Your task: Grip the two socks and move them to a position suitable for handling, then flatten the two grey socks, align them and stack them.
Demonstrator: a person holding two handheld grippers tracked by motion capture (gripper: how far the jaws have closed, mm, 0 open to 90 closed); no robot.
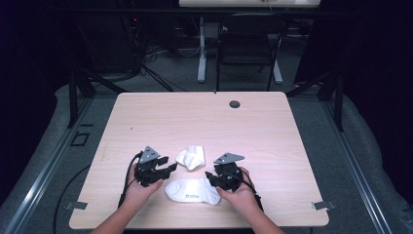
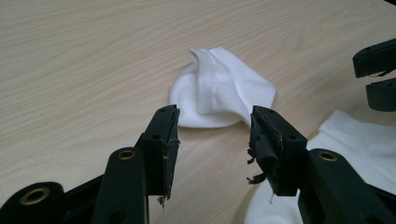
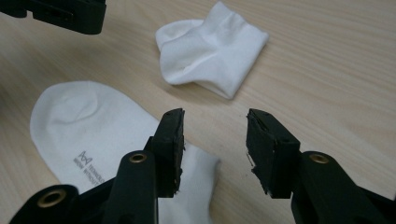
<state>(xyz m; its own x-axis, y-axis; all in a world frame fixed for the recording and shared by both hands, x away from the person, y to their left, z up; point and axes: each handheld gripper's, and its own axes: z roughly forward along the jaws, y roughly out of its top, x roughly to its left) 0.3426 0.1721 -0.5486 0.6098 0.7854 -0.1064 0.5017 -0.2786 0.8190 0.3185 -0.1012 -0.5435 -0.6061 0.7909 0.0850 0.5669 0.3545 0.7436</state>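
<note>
Two white socks lie on the wooden table. One flat sock (image 1: 193,190) with grey lettering is spread out between my hands; it also appears as the flat sock (image 3: 98,140) and the flat sock (image 2: 359,149). A folded sock (image 1: 191,157) sits just beyond it, seen as the folded sock (image 2: 219,88) and the folded sock (image 3: 210,49). My left gripper (image 1: 164,171) (image 2: 214,144) is open, jaws empty, pointing at the folded sock. My right gripper (image 1: 213,177) (image 3: 214,149) is open too, hovering over the flat sock's cuff end with nothing between its pads.
The table (image 1: 204,122) has a round cable hole (image 1: 234,104) near its far edge. A black chair (image 1: 248,44) and a white desk leg (image 1: 202,53) stand beyond the table. The other gripper's jaws (image 2: 378,74) show at the right of the left gripper view.
</note>
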